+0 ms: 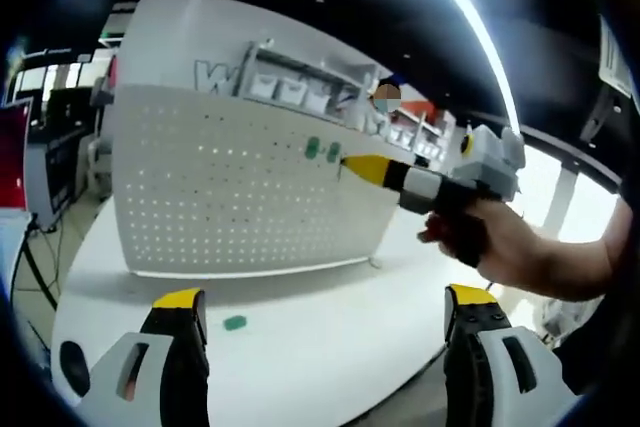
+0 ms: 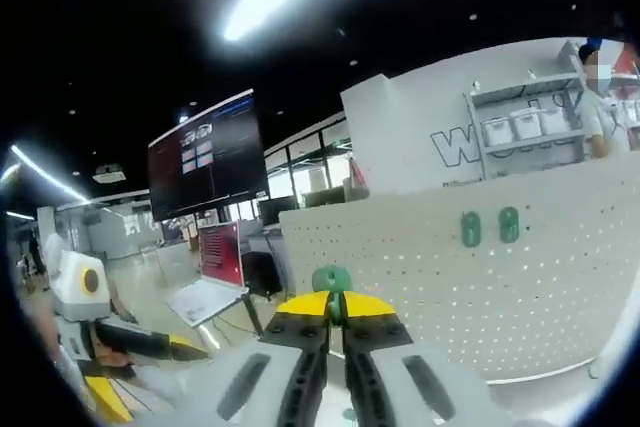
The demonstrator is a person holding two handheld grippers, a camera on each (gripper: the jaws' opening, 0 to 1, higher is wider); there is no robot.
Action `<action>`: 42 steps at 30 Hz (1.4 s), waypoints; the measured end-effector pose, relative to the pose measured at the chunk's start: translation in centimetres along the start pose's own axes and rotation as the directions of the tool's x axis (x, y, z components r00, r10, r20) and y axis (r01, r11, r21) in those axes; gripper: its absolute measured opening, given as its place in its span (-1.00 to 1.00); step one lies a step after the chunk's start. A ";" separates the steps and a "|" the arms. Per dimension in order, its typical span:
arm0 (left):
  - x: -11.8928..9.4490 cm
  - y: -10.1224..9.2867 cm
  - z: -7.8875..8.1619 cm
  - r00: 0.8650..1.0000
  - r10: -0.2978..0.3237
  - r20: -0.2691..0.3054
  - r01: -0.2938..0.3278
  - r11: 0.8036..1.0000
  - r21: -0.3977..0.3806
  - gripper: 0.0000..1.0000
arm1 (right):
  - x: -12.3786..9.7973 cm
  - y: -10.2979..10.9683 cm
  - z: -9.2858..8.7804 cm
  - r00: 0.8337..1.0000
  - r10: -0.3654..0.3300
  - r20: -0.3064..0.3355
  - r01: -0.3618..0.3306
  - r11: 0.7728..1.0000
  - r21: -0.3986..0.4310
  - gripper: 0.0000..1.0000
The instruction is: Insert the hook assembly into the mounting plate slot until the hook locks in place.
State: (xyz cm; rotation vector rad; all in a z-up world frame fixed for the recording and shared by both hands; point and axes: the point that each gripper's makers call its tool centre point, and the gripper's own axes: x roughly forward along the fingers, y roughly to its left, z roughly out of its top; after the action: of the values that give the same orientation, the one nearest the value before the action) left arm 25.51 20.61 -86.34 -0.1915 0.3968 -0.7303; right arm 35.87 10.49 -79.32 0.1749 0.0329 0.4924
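Note:
The mounting plate is a white pegboard standing upright on a white table. Two green hooks hang side by side on its upper right part. Another green hook lies flat on the table in front of the board. My left gripper stands open and wide, low over the table, with nothing between its jaws. A hand brings my right gripper in from the right, its yellow tip close to the two hung hooks. In the right gripper view that gripper is shut on a green hook, facing the pegboard.
Shelves with white bins stand behind the board, and a person is beside them. A big dark screen, a red sign and a laptop stand off to the left. A dark disc lies near the table's left edge.

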 end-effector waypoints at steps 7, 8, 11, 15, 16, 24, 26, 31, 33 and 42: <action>0.1 0.7 -0.3 1.000 0.023 -0.014 -0.023 0.999 -0.022 1.00 | 0.9 -4.3 1.0 0.996 -0.082 0.019 0.083 0.996 -0.045 -0.99; 0.1 0.9 -0.3 1.000 0.025 -0.015 -0.025 0.999 -0.024 1.00 | 1.0 -4.9 1.2 0.995 -0.095 0.025 0.096 0.994 -0.050 -0.99; 0.1 1.4 -0.4 0.999 0.033 -0.012 -0.034 0.999 -0.037 1.00 | 1.2 -6.9 1.8 0.990 -0.138 0.041 0.141 0.988 -0.065 -0.99; 0.1 1.6 -0.3 0.999 0.038 -0.010 -0.038 0.998 -0.045 1.00 | 1.4 -9.3 2.1 0.981 -0.186 0.051 0.190 0.979 -0.078 -0.99; 0.2 1.7 -0.4 0.999 0.037 -0.014 -0.038 0.998 -0.045 1.00 | 1.4 -9.7 2.2 0.980 -0.193 0.052 0.196 0.977 -0.078 -0.99; 0.6 2.3 -0.1 1.000 0.023 0.013 -0.022 0.994 -0.104 0.95 | 1.8 -13.9 2.6 0.961 -0.270 0.065 0.275 0.959 -0.074 -0.99; 0.8 2.4 -0.2 1.000 0.025 0.008 -0.024 0.995 -0.101 0.94 | 1.8 -14.7 2.8 0.956 -0.286 0.072 0.291 0.954 -0.068 -0.99; 0.9 3.1 0.6 0.998 0.037 0.045 -0.032 0.992 -0.121 0.93 | 1.7 -17.2 3.4 0.936 -0.339 0.094 0.343 0.939 -0.028 -0.99; 1.1 3.4 0.6 0.998 0.041 0.041 -0.036 0.992 -0.121 0.93 | 1.8 -17.9 3.5 0.929 -0.356 0.100 0.360 0.933 -0.021 -0.99; 1.5 3.8 -0.1 0.999 0.048 0.018 -0.045 0.990 -0.131 0.90 | 2.3 -20.8 3.5 0.895 -0.430 0.120 0.435 0.901 -0.014 -0.99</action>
State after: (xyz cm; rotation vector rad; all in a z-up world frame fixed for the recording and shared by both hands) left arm 28.81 22.35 -88.06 -0.3124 0.4277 -0.6559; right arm 47.90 -7.05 -79.46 0.1500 -0.0503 0.0355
